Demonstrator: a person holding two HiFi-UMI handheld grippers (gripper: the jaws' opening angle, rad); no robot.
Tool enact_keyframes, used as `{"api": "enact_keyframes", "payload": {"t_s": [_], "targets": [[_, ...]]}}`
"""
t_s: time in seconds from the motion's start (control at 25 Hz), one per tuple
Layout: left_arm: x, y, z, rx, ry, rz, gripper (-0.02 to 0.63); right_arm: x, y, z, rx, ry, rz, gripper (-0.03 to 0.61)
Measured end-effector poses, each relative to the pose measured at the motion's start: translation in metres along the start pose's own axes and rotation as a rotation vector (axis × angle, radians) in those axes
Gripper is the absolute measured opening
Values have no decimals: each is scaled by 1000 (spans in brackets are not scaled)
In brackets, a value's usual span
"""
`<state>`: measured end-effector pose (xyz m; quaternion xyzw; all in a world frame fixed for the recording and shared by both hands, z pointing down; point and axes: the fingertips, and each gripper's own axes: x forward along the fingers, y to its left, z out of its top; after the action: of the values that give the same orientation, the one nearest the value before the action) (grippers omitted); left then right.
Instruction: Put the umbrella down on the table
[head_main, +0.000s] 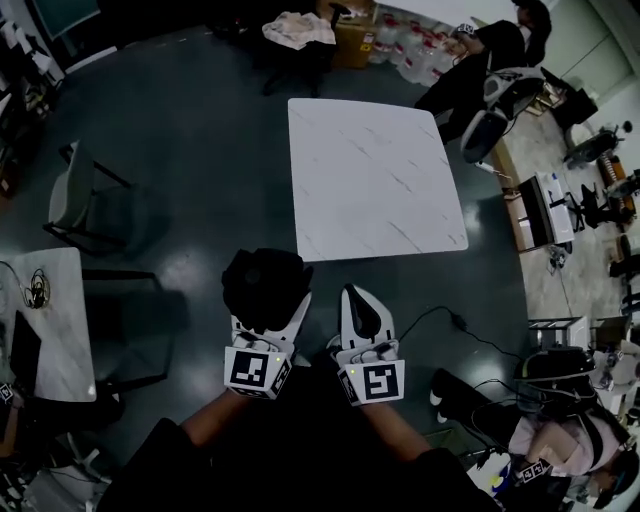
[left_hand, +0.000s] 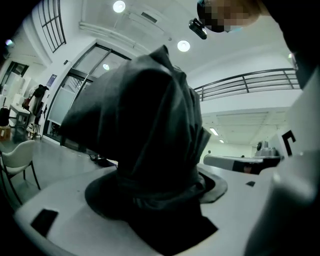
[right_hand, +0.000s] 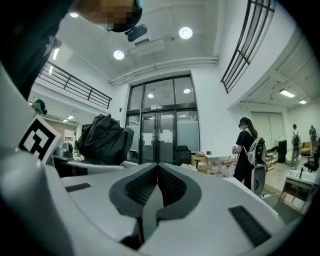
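A folded black umbrella (head_main: 265, 283) sits between the jaws of my left gripper (head_main: 268, 312), which is shut on it and held level over the dark floor. In the left gripper view its bunched fabric (left_hand: 145, 130) fills the space between the white jaws and hides most of the room behind. My right gripper (head_main: 358, 302) is beside it on the right, shut and holding nothing, its ribbed pads (right_hand: 172, 186) pressed together. From the right gripper view the umbrella (right_hand: 100, 132) shows at the left. The white marble table (head_main: 375, 180) stands ahead of both grippers, bare, with its near edge a short way beyond the fingertips.
A grey chair (head_main: 80, 200) and a small white table (head_main: 60, 330) with cables stand at the left. A cable with a power brick (head_main: 455, 322) lies on the floor to the right. One person (head_main: 480, 50) stands at the back right, another sits (head_main: 570, 440) at the lower right.
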<state>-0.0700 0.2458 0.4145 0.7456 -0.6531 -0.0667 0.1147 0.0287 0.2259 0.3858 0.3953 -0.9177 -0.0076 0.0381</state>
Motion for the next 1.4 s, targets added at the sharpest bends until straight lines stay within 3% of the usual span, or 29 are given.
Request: {"api": "enact_keyframes", "payload": {"t_s": [0.32, 0.8, 1.08, 1.4], "targets": [[-17, 39, -15, -9, 38, -88, 364, 10, 38, -19, -16, 39, -97, 17], [23, 60, -13, 5, 76, -106, 364, 49, 20, -29, 45, 58, -134, 17], [73, 68, -12, 24, 107, -87, 364, 82, -13, -40, 69, 87, -122, 17], [164, 50, -26, 63, 203, -90, 364, 126, -108, -38, 141, 45, -123, 17]]}}
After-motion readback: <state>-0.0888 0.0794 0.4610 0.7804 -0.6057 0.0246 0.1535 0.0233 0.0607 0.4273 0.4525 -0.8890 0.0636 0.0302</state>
